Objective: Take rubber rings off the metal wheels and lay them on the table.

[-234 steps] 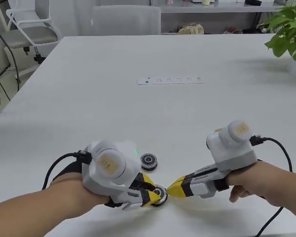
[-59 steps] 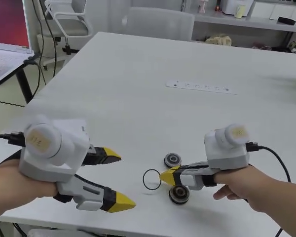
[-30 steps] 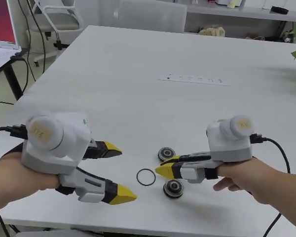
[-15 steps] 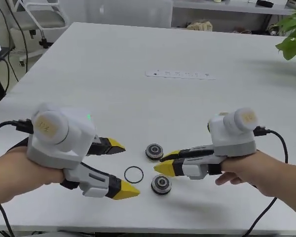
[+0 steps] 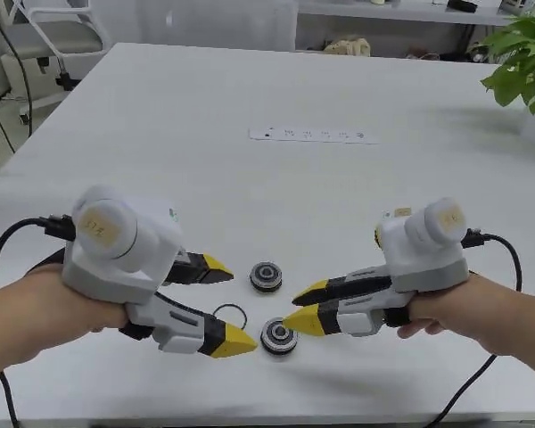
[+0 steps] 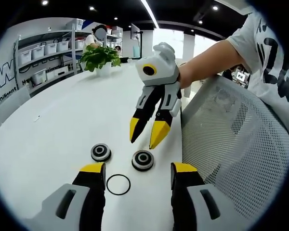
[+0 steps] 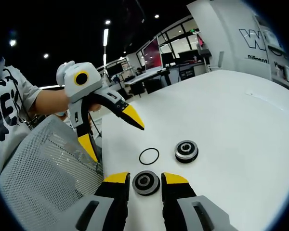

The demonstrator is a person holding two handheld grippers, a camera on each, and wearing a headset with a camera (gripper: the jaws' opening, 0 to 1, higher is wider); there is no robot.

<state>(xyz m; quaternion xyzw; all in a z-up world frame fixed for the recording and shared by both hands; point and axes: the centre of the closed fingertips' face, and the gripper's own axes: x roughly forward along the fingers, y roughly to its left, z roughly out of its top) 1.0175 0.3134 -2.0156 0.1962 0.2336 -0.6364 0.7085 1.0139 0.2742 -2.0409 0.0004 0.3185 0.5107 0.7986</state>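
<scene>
1. Rubber ring (image 6: pixel 118 185): one lies loose and flat on the table (image 5: pixel 339 205), just ahead of the left gripper (image 6: pixel 138 168), whose jaws stand wide apart with nothing in them
2. The right gripper (image 7: pixel 147 179) is partly open and empty; in its own view the near wheel (image 7: pixel 146 183) sits in the gap between its jaw tips, seemingly untouched, with the far wheel (image 7: pixel 186 150) just beyond
3. Closing on that round rim could squirt the wheel sideways or set it rolling, since nothing pins it; it might strike the far wheel or head for the table's near edge
4. The left gripper's lower jaw hangs over the loose ring in the head view, so a low sweep toward the wheel could snag the ring and drag or flick it away
5. The two grippers point at each other across the near wheel; both closing in at once could clash and lever it up
6. Hard to make out: whether either wheel carries a rubber ring, as both show dark outer bands too small to tell rubber from metal
7. Hidden: that lower jaw covers part of the loose ring in the head view, and how high the right gripper's tips ride above the table cannot be told
8. A white power strip (image 5: pixel 308 135) and a plant (image 5: pixel 522 62) sit well apart from the work
</scene>
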